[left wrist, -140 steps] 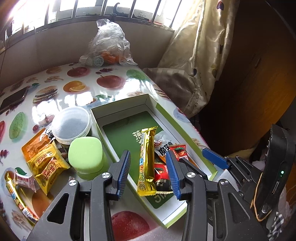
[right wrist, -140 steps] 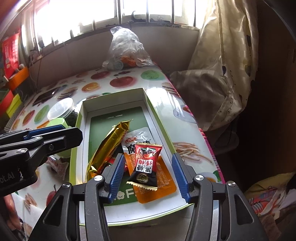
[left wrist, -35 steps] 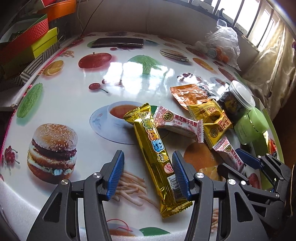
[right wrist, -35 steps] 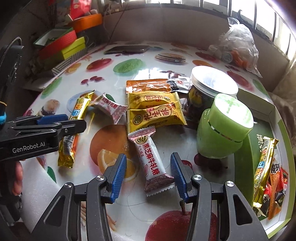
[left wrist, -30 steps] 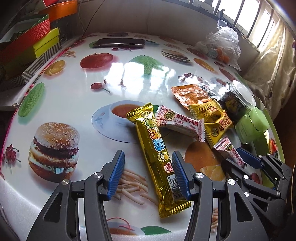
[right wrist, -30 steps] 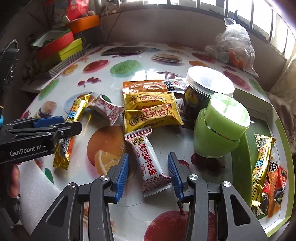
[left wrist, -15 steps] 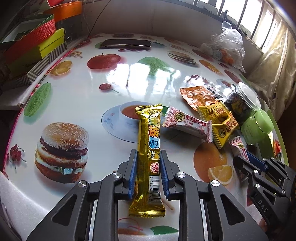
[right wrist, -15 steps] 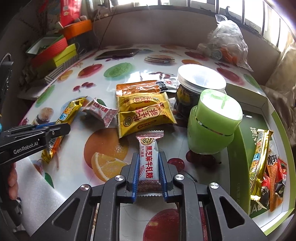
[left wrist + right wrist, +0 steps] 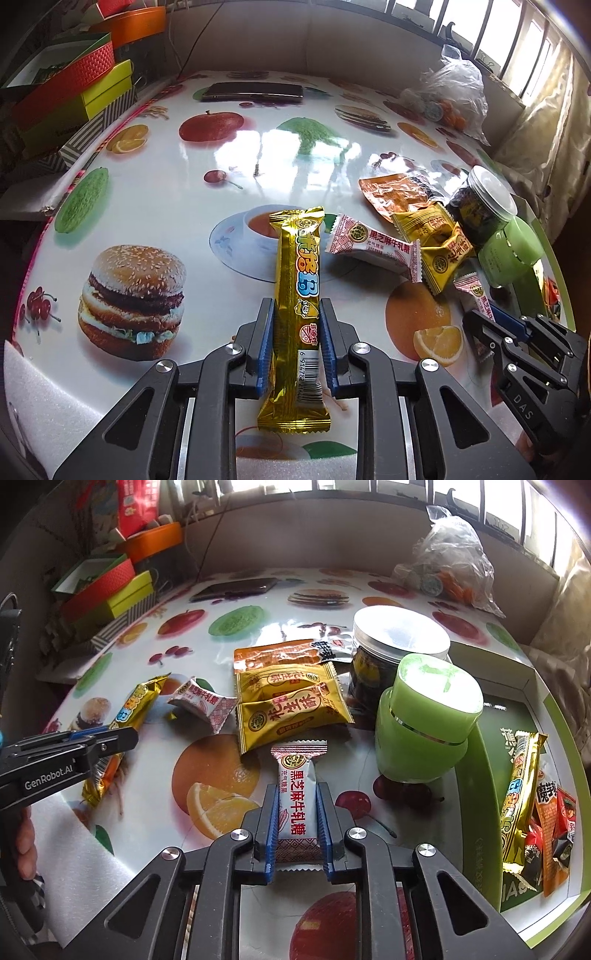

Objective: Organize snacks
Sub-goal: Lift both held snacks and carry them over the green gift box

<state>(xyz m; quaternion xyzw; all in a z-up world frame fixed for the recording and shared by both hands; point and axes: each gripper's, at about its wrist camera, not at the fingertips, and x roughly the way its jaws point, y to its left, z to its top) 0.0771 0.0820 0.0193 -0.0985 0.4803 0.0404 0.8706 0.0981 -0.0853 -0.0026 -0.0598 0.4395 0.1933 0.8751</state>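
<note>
While both grips look firm, I'd judge the main risk is the green box (image 9: 532, 686) wall: the gold bar (image 9: 299, 295), clamped low in my left gripper (image 9: 296, 317), sticks out far and could snag on it. The green jar (image 9: 424, 723) crowds the path from the right (table (image 9: 155, 192) to the left is open). My right gripper (image 9: 296, 805) pinches the white candy (image 9: 295, 794), whose slick wrapper may slide out.
</note>
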